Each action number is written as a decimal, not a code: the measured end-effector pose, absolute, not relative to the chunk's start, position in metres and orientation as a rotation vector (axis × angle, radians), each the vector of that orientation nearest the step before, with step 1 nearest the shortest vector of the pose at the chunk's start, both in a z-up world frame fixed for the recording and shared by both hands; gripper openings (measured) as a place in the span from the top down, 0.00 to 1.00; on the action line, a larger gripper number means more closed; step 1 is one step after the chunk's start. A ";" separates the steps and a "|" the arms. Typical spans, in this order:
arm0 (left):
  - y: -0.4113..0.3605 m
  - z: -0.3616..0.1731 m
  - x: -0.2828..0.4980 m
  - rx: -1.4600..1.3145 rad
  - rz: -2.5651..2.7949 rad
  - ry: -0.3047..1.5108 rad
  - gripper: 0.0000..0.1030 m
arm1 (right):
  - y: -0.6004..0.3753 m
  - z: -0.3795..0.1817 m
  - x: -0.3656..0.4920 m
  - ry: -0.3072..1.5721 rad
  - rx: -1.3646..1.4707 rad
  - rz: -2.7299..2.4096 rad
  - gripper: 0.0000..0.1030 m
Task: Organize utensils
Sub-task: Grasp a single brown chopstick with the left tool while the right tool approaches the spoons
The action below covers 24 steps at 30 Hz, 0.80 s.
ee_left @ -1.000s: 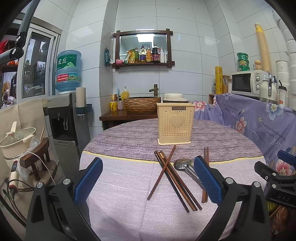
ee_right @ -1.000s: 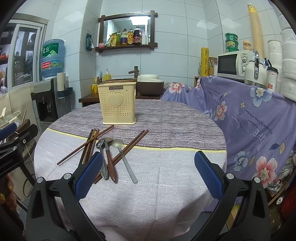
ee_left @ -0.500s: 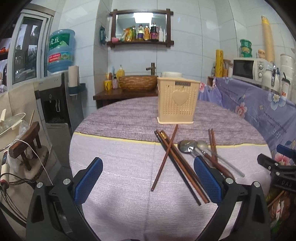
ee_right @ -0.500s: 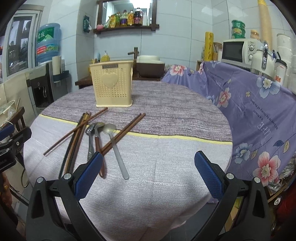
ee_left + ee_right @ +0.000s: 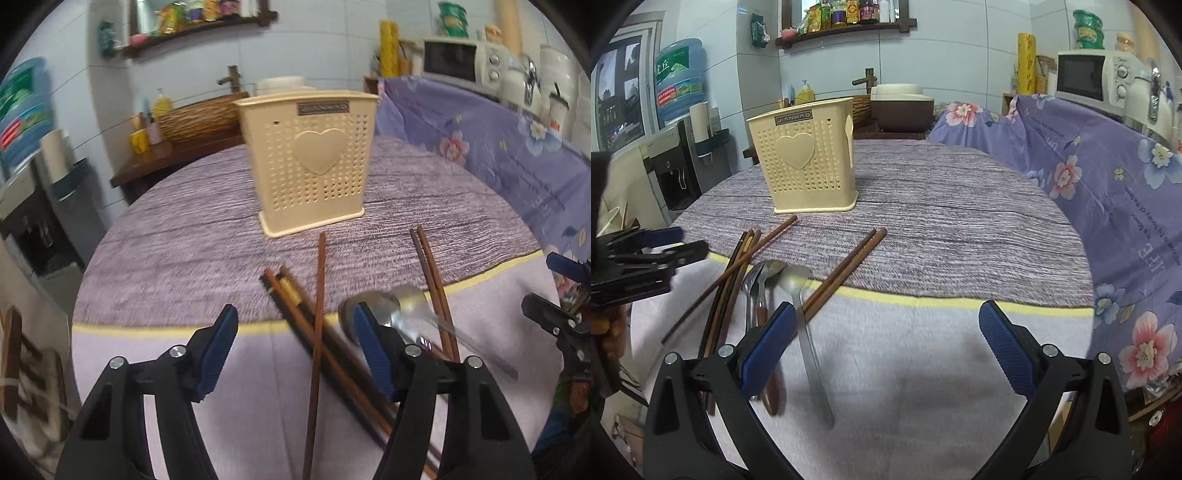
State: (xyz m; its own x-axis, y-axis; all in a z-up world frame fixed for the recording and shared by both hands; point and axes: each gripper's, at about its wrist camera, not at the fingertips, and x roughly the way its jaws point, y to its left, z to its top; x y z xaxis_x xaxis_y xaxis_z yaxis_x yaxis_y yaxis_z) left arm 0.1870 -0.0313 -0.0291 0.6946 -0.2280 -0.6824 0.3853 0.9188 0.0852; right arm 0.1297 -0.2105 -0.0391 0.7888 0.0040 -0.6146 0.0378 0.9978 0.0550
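A cream perforated utensil holder with a heart on its front stands upright on the round table; it also shows in the right wrist view. In front of it lie several brown chopsticks and steel spoons, seen again as chopsticks and spoons. My left gripper is open and empty, low over the chopsticks. My right gripper is open and empty, over the tablecloth just right of the spoons.
A purple flowered cloth covers the counter on the right, with a microwave on it. A water dispenser stands left of the table. A wall shelf holds bottles. A side table with a wicker basket stands behind.
Both grippers have moved forward and lower toward the utensils. The holder and the chopsticks now look larger. The jaws have stayed open.
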 end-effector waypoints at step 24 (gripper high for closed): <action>-0.092 -0.065 0.281 0.350 -0.421 0.957 0.89 | -0.223 -0.056 0.182 0.792 0.169 -0.006 0.18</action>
